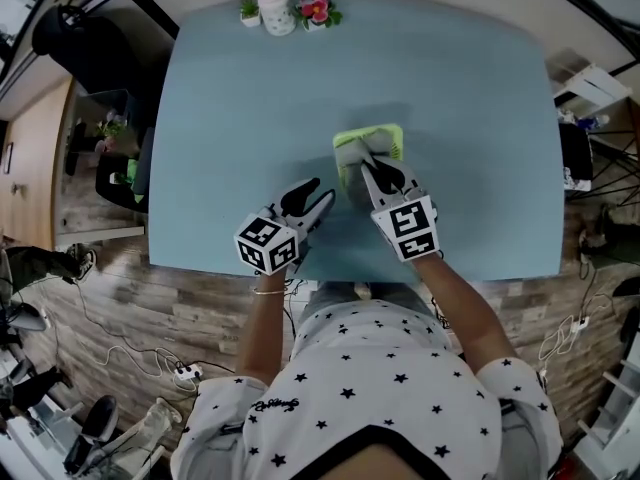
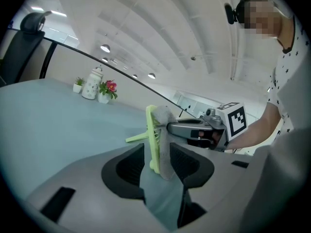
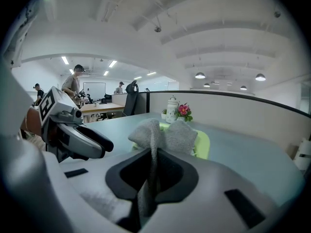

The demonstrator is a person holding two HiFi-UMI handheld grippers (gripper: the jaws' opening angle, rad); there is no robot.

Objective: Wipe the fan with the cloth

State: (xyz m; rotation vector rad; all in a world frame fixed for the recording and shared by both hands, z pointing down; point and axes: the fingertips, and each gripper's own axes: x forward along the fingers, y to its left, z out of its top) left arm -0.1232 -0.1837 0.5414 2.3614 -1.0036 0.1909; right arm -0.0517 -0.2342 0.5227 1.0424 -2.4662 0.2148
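Head view: the right gripper (image 1: pixel 372 165) pinches the grey cloth (image 1: pixel 350 173) and holds it against the lime-green fan (image 1: pixel 388 136). The left gripper (image 1: pixel 318 196), jaws spread, sits just left of the fan.

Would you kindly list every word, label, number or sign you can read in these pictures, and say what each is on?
No text is readable anywhere.
Shirt: one cursive word, too small to read.
Left cube and right cube: black-and-white square patterns only, no letters or numbers.
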